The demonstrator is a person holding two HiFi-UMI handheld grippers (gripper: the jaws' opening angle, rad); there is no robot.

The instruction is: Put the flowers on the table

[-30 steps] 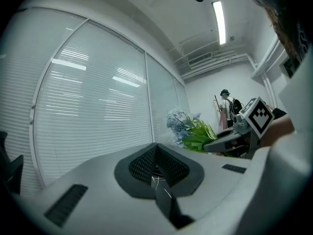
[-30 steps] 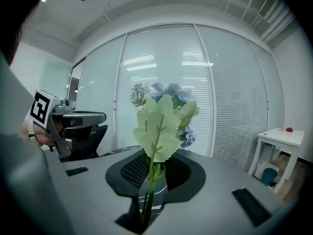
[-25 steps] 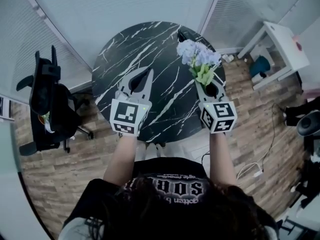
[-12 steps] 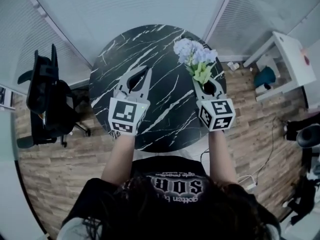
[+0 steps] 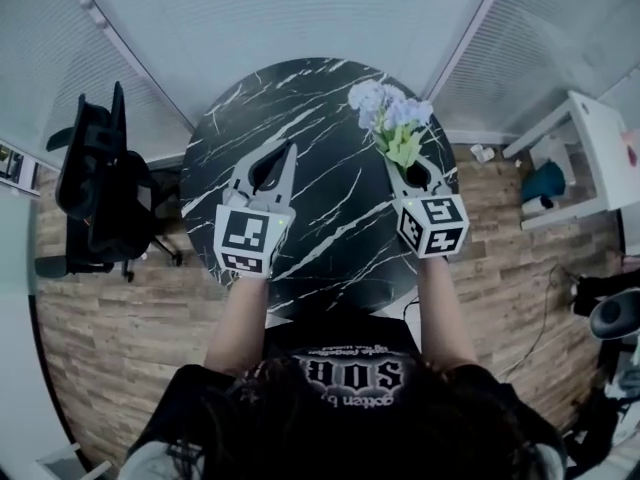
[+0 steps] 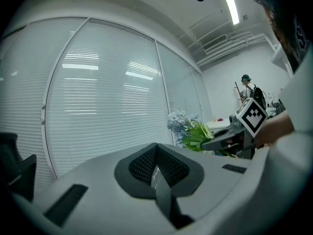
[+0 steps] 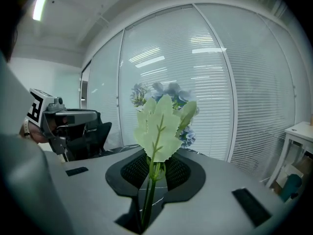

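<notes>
Head view: a black office chair [image 5: 95, 193] stands left of the round, black marbled surface [image 5: 330, 228]. Over that surface the left gripper [image 5: 291, 148] has its jaws together and empty. The right gripper [image 5: 398, 160] has its jaws clamped on the thin green stem of the flowers [image 5: 392, 116], pale blue blooms with light green leaves, held over the surface's right part. A white desk [image 5: 590, 133] stands farther right.
</notes>
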